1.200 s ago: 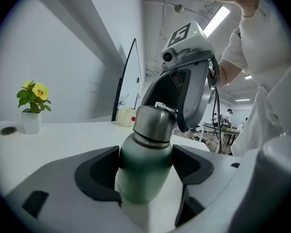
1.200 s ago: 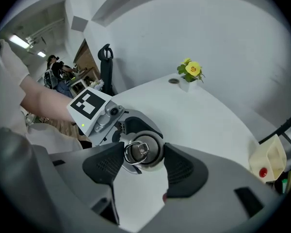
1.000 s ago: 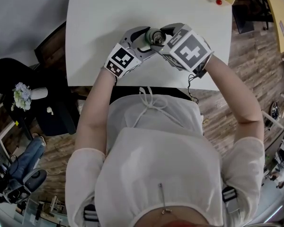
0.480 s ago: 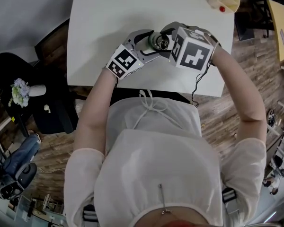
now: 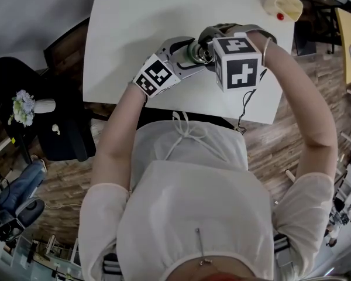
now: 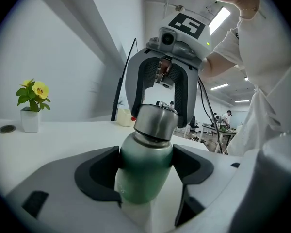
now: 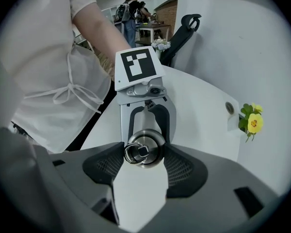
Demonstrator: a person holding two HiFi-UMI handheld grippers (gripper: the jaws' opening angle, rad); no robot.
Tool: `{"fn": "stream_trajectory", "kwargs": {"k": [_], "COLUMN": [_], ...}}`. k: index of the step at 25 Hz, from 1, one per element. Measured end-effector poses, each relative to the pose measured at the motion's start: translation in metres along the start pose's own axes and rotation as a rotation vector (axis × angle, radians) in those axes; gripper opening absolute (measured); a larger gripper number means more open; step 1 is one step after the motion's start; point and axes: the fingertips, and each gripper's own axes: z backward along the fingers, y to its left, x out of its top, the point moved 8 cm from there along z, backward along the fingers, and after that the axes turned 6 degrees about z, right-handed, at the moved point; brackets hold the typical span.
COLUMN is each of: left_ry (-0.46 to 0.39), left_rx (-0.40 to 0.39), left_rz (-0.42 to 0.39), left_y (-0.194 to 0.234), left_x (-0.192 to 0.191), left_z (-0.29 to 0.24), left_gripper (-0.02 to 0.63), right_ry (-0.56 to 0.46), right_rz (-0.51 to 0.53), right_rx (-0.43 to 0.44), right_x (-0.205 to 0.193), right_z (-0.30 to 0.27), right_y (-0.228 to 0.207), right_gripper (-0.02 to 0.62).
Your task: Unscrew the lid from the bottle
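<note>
Right claw clamps the lid, left claw grips the bottle; lid not yet off, unscrewing likely unfinished.

Green metal bottle, near upright, leaning slightly. Silver steel lid with top ring, seated on neck

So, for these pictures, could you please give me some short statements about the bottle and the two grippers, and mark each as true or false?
1. The left gripper is shut on the green bottle. True.
2. The right gripper is open, clear of the lid. False: its jaws clamp the lid from above.
3. The lid is off the bottle. False: it sits on the bottle's neck.
4. A yellow flower in a white pot stands on the table. True.
</note>
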Motion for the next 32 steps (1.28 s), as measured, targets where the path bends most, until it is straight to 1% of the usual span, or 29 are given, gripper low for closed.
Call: {"fn": "stream_trajectory", "kwargs": {"k": [2,4,6,7,9,10,11,12,14,16,17,20,24,30,32], "left_ry": [-0.005,-0.012,-0.014,-0.015,-0.016,-0.016,-0.017,-0.019,-0.023,-0.023,-0.022,-0.016,-0.012,-0.008,-0.01], "left_rx": [-0.003,-0.007,-0.01,-0.011,-0.009,-0.007,-0.006,-0.006,-0.006,-0.004,-0.003,-0.001,-0.001,-0.001,0.0], "left_rz": [0.005,0.01,0.016,0.019,0.024,0.026,0.026,0.026,0.028,0.03,0.031,0.033,0.031,0.022,0.024], "left_y": [0.0,0.0,0.0,-0.001,-0.001,-0.001,-0.001,-0.001,-0.002,-0.002,-0.002,-0.003,-0.003,-0.003,-0.004], "left_x": [0.0,0.001,0.0,0.0,-0.001,-0.001,-0.001,0.0,0.002,0.003,0.004,0.004,0.005,0.002,0.002], "left_z": [0.0,0.0,0.0,0.001,0.001,0.001,0.0,0.0,-0.001,-0.001,-0.001,-0.001,-0.002,0.0,-0.001], "left_gripper": [0.359,0.359,0.359,0.359,0.359,0.359,0.359,0.359,0.359,0.359,0.359,0.359,0.359,0.359,0.359], "right_ry": [-0.046,-0.108,-0.185,-0.23,-0.314,-0.344,-0.366,-0.383,-0.406,-0.402,-0.387,-0.338,-0.302,-0.231,-0.207], "right_rz": [-0.037,-0.08,-0.161,-0.228,-0.403,-0.498,-0.59,-0.675,-0.818,-0.918,-0.946,-0.965,-0.943,-0.834,-0.779], "right_rx": [-0.025,-0.104,-0.198,-0.226,-0.248,-0.26,-0.276,-0.291,-0.307,-0.312,-0.313,-0.303,-0.28,-0.206,-0.182], "right_x": [-0.003,-0.007,-0.012,-0.014,-0.016,-0.017,-0.019,-0.02,-0.022,-0.021,-0.02,-0.018,-0.017,-0.012,-0.011], "right_z": [0.002,0.005,0.009,0.011,0.013,0.013,0.012,0.011,0.009,0.007,0.005,0.003,0.005,0.002,0.003], "right_y": [0.001,0.006,0.011,0.013,0.018,0.019,0.019,0.02,0.019,0.019,0.019,0.019,0.016,0.008,0.007], "right_gripper": [0.267,0.267,0.284,0.297,0.334,0.334,0.326,0.303,0.28,0.252,0.239,0.241,0.241,0.241,0.241]}}
